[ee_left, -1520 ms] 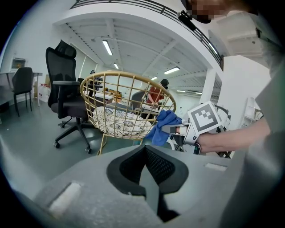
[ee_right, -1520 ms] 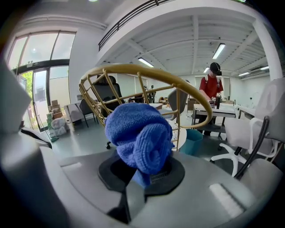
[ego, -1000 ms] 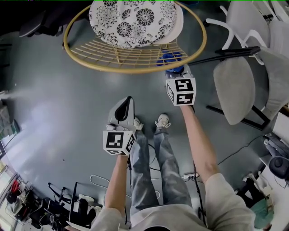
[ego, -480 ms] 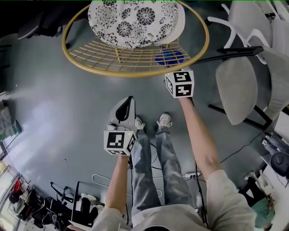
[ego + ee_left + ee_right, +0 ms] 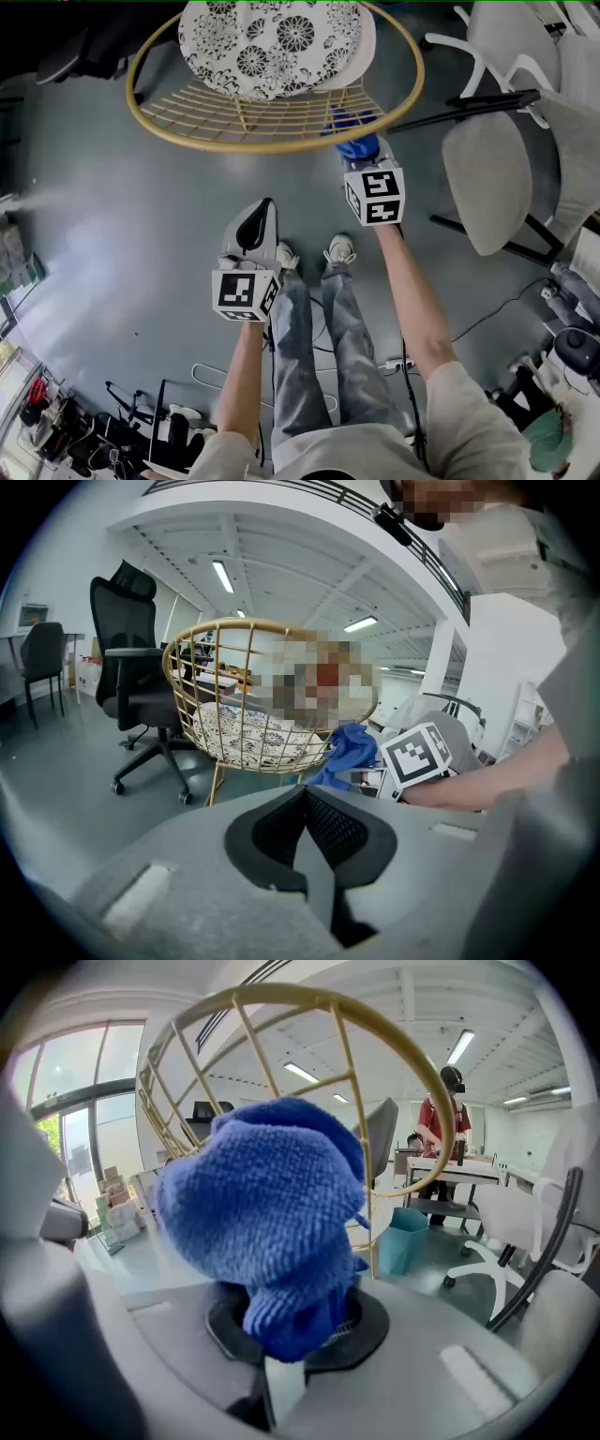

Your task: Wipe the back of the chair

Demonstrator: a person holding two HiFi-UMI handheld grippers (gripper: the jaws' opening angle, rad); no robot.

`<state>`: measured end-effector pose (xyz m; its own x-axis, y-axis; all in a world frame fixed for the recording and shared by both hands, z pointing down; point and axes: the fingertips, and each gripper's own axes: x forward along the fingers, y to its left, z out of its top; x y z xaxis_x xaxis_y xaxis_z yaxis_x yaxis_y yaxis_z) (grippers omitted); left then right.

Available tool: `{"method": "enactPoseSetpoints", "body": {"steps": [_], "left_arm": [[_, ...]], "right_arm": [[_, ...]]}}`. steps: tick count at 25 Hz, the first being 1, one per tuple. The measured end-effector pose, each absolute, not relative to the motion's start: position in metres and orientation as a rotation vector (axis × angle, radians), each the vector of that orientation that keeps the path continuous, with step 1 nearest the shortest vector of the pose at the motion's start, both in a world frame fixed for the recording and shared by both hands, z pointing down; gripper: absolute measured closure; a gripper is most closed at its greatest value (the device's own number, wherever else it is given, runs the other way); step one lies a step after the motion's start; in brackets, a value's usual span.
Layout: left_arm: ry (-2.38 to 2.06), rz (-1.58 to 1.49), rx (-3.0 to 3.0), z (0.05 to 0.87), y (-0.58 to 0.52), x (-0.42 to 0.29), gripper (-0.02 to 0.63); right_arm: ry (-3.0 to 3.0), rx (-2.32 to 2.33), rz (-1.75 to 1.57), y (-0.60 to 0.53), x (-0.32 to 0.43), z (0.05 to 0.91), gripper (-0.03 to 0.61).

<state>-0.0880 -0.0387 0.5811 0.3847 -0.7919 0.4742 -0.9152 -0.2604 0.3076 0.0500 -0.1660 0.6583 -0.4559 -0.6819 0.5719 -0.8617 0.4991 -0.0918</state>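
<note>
Right tool (image 5: 286, 1354) is clamped on a blue cloth (image 5: 267, 1222) at the chair's (image 5: 187, 131) wire back. Left tool (image 5: 305, 832) is closed and empty. Wiping seems underway, with much left to do.

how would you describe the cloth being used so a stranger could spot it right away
Find the round gold wire chair with the black-and-white cushion. At its near rim, the right gripper is shut on a bunched blue cloth by the wires. It is the only bright blue, fuzzy thing among gold, white and grey.
</note>
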Motion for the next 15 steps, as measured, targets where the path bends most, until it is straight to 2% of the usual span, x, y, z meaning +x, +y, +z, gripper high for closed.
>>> {"method": "enactPoseSetpoints", "body": {"steps": [15], "left_arm": [[-1.454,0.291,2.152,0.568,-0.027,-0.064,0.611]], "right_arm": [[-2.318,1.334,0.452,-0.07,0.099,0.597,0.537]]}}
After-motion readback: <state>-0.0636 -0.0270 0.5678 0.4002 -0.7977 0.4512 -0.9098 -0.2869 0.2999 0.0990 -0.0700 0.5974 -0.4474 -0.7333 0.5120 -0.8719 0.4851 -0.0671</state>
